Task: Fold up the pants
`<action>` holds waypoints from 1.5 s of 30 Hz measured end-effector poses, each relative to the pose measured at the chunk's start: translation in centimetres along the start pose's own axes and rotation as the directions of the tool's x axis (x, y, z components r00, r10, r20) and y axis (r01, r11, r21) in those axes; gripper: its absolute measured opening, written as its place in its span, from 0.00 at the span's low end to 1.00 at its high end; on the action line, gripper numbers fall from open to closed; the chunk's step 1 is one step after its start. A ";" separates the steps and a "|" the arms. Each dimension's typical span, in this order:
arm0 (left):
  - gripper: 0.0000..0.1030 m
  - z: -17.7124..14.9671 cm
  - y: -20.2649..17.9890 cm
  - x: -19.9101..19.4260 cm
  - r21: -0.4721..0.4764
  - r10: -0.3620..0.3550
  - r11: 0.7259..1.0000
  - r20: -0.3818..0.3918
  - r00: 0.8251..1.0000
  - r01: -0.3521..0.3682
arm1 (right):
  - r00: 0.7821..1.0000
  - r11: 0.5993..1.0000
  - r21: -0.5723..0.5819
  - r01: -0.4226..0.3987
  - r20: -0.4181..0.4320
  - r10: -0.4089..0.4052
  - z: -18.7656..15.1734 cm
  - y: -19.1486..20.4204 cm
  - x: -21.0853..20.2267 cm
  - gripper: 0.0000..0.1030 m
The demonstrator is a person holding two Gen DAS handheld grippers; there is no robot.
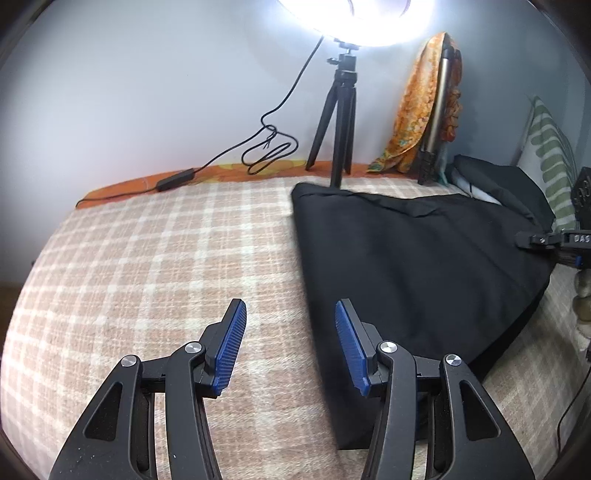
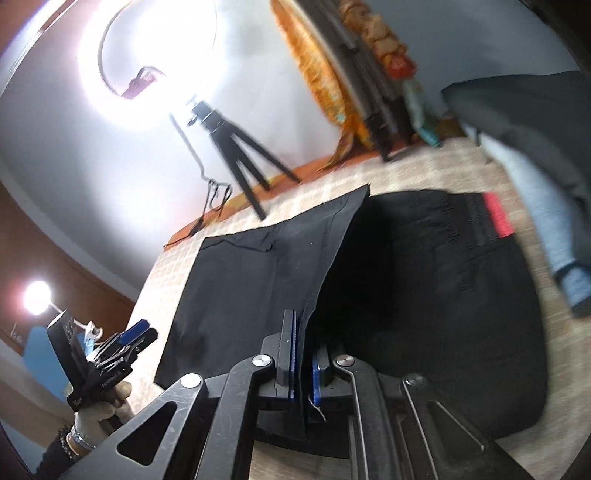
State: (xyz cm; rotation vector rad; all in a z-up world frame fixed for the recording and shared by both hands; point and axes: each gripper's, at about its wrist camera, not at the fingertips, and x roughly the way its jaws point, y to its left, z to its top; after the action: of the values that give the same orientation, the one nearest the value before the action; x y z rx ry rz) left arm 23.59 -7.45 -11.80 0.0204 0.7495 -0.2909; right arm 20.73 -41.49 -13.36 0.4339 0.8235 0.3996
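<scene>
Lying spread over the right part of a bed covered by a beige checked blanket [image 1: 155, 258], the black pants [image 1: 406, 258] are seen in the left wrist view with their left edge running down the middle of the blanket and their far corner close to the foot of a black tripod [image 1: 340, 122]. At the left of that view, a black power adapter [image 1: 175, 179] and its looped cable are laid along the orange strip at the far edge of the bed. The tripod is stood on the bed by the wall and is topped by a glaring ring light [image 1: 354, 18]. Further right, an orange patterned cloth [image 1: 417, 107] is draped over a folded stand leaned against the wall, and a green-striped pillow [image 1: 550, 155] is set at the right end. The left gripper [image 1: 291, 314] is held above the blanket just beside the pants' left edge, its blue pads apart and nothing between them. In the right wrist view, the left gripper [image 2: 138, 330] is seen at the lower left, gripped by a gloved hand [image 2: 107, 402]. The right gripper [image 2: 303, 332] is clamped on an edge of the pants [image 2: 258, 280], its blue pads pressed together on the fabric, and that edge is lifted into an upright fold above the rest of the garment. A red label [image 2: 498, 216] is shown near the pants' far right edge.
</scene>
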 end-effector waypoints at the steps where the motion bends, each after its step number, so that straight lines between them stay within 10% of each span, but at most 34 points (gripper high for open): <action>1: 0.47 -0.1 0.0 0.1 0.004 -0.001 1.000 -0.004 1.000 0.001 | 1.000 1.000 0.004 0.011 0.009 -0.011 0.1 -0.2 -0.6 0.03; 21: 0.48 -1.9 -6.1 2.9 0.162 -0.036 0.986 -0.085 0.996 0.049 | 0.966 0.968 -0.004 0.252 -0.058 -0.252 -1.1 -5.8 -2.2 0.04; 29: 0.48 -2.2 -5.3 2.9 0.122 -0.062 0.990 -0.108 0.992 0.075 | 0.905 0.900 -0.097 0.425 0.043 -0.423 -0.1 -3.6 -3.3 0.22; 45: 0.47 -2.8 -2.1 1.6 -0.193 -0.231 0.959 -0.119 0.966 0.206 | 0.999 0.937 -0.349 0.021 -0.034 -0.035 2.3 10.2 5.4 0.23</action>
State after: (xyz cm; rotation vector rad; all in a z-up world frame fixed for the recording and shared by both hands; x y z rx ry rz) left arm 22.29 -9.56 -14.72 -0.2161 0.9184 -0.4357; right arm 24.05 -30.73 -10.02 0.0830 0.7768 0.5181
